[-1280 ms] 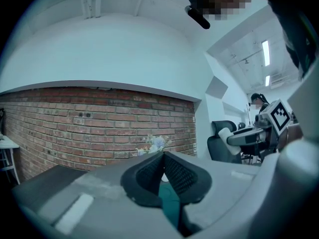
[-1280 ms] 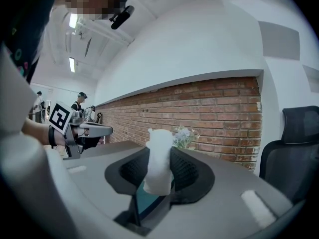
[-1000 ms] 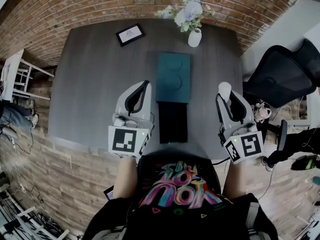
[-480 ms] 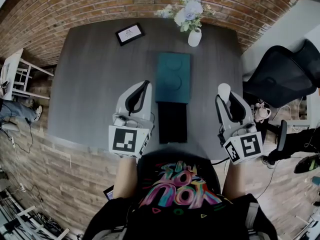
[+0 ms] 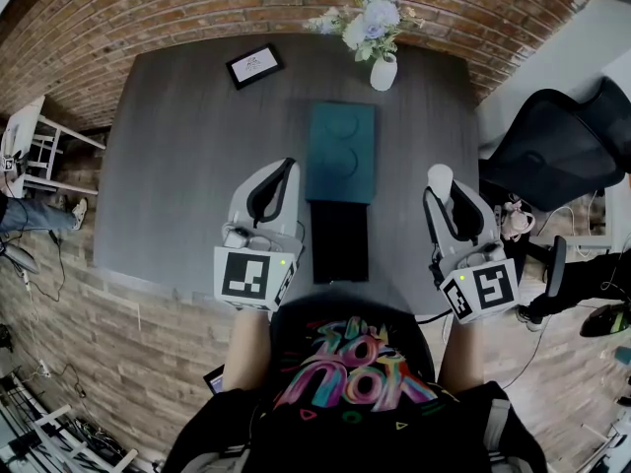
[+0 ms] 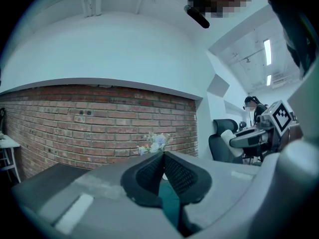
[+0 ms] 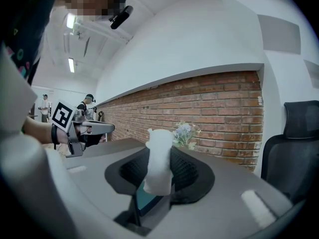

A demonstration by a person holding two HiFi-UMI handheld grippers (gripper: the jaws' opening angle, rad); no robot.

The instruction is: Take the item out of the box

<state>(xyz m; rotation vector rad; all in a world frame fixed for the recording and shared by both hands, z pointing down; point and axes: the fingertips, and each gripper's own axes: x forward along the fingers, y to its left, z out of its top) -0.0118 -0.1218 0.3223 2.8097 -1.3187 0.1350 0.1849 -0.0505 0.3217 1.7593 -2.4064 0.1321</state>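
In the head view a box lies open on the middle of the grey table (image 5: 177, 166). Its teal tray (image 5: 341, 153) has two round hollows, and a black half (image 5: 340, 241) lies just in front of it. My right gripper (image 5: 442, 179) hovers to the right of the box, shut on a white roll-shaped item (image 5: 441, 175). In the right gripper view the white item (image 7: 159, 156) stands upright between the pads. My left gripper (image 5: 288, 164) is held left of the box. In the left gripper view that gripper (image 6: 163, 157) is shut with nothing in it.
A white vase of flowers (image 5: 383, 67) and a framed card (image 5: 256, 67) stand at the table's far edge. A black office chair (image 5: 557, 146) is at the right and a white chair (image 5: 30, 151) at the left. The table's near edge runs just under both grippers.
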